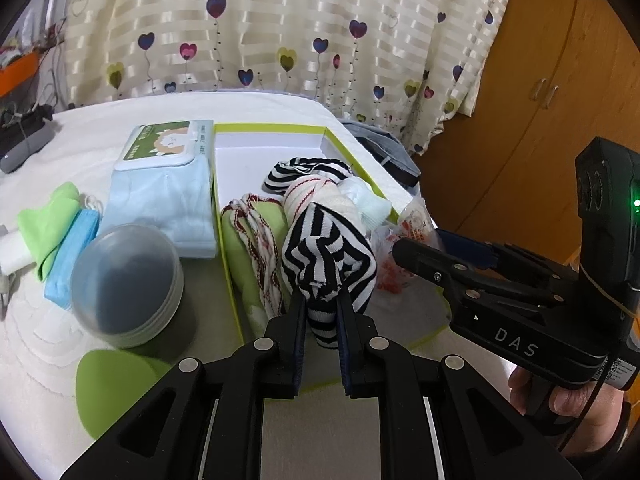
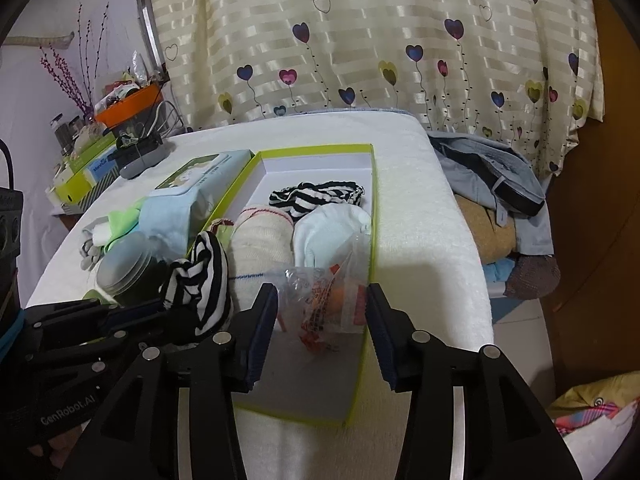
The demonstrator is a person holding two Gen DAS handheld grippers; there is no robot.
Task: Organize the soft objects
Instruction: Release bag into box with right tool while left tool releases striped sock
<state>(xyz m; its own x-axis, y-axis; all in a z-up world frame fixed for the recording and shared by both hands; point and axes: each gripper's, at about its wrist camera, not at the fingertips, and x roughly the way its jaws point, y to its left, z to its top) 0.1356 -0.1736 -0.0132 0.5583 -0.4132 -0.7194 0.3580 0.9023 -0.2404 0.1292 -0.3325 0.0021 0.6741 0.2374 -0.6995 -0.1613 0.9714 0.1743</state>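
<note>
— Striped black-and-white knit is seen first from the left wrist: the striped sock [image 1: 329, 264] is pinched at its lower end by the left gripper [image 1: 321, 320], fingers nearly closed on the cloth, and it is held just above the near part of the green-edged box [image 1: 270, 129].

— Why is it held there?

— A slot is presumably being sought; rolled pieces are already laid side by side inside, the cream roll [image 1: 316, 196] next to a red-trimmed cloth [image 1: 256, 232]. Outside the box, on the white-covered bench [image 1: 36, 344], a wipes pack [image 1: 168, 148] and a lidded round tub [image 1: 126, 284] are left to the side, being no soft goods.

— And from the right wrist?

— The right gripper [image 2: 322, 330] is shown wide open with nothing held. Its fingers [image 2: 262, 332] are set either side of a crinkled plastic packet [image 2: 324, 300] lying in the box, likely to be lifted out as a stray. The pale blue mittens [image 2: 330, 232] are seen tucked against the far wall, beside another striped piece [image 2: 316, 196].
</note>
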